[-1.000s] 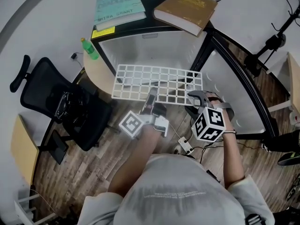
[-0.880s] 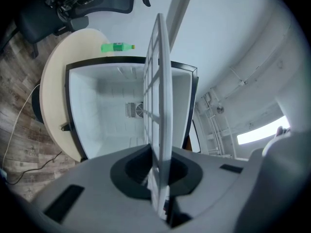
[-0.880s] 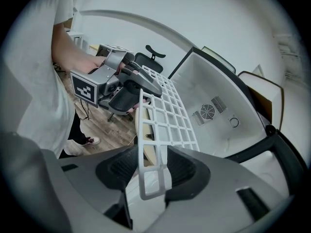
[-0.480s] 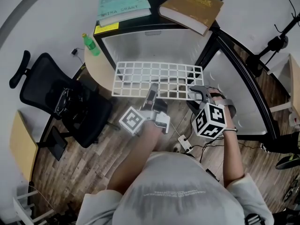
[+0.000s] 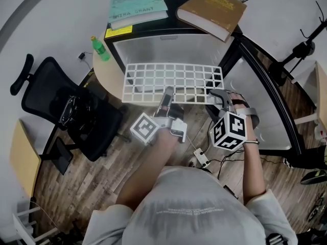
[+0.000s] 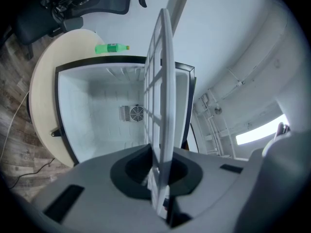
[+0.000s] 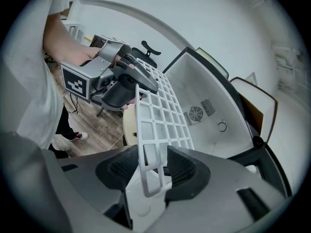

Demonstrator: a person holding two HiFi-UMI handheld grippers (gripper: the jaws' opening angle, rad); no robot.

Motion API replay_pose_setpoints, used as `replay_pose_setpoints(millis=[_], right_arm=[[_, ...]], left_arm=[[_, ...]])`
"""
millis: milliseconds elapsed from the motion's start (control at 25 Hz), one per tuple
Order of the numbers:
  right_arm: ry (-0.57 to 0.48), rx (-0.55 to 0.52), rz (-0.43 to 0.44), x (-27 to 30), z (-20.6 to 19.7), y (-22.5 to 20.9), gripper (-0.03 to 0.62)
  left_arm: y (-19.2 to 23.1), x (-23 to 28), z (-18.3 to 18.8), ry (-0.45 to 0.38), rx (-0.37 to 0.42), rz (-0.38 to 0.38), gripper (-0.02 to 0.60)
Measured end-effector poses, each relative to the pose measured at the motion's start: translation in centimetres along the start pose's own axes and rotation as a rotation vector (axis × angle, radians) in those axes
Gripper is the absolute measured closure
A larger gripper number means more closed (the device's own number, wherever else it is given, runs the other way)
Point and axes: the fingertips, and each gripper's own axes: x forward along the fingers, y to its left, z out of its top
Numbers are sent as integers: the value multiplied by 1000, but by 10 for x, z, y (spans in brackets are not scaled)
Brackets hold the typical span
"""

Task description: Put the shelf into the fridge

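A white grid shelf [image 5: 173, 82] is held level in front of the open mini fridge [image 5: 168, 49], its far edge at the fridge mouth. My left gripper [image 5: 166, 97] is shut on the shelf's near edge, near the middle. My right gripper [image 5: 218, 97] is shut on its near right corner. In the left gripper view the shelf [image 6: 164, 96] stands edge-on between the jaws, with the white fridge cavity [image 6: 109, 113] and its back vent behind. In the right gripper view the shelf [image 7: 158, 118] runs from the jaws toward the left gripper [image 7: 127, 81] and the fridge interior [image 7: 204, 106].
The fridge door [image 5: 265, 98] stands open to the right. Two books [image 5: 137, 3] [image 5: 212, 11] lie on the fridge top. A round table [image 5: 108, 75] with a green bottle [image 5: 99, 49] sits left of the fridge, beside a black office chair [image 5: 61, 108]. Cables and a power strip [image 5: 201, 158] lie on the wooden floor.
Both grippers have carried the shelf a little forward and up toward the fridge opening. It now sits squarer to the fridge front.
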Motion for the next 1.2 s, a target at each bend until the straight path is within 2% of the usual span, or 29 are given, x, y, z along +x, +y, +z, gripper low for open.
replay_pose_setpoints(millis=[320, 600, 920, 1040, 1200], right_arm=[[29, -10, -34, 6, -3, -14, 398], [52, -14, -69, 11, -8, -24, 398], [78, -16, -61, 24, -12, -30, 398], [84, -28, -61, 23, -13, -28, 398], [100, -35, -62, 29, -14, -35, 398]], left_arm=[[10, 9, 2, -26, -56, 23, 546], [12, 16, 3, -39, -31, 39, 546], [19, 25, 6, -50, -27, 69, 546], [18, 24, 5, -51, -31, 50, 547], [22, 30, 8, -46, -24, 63, 546]])
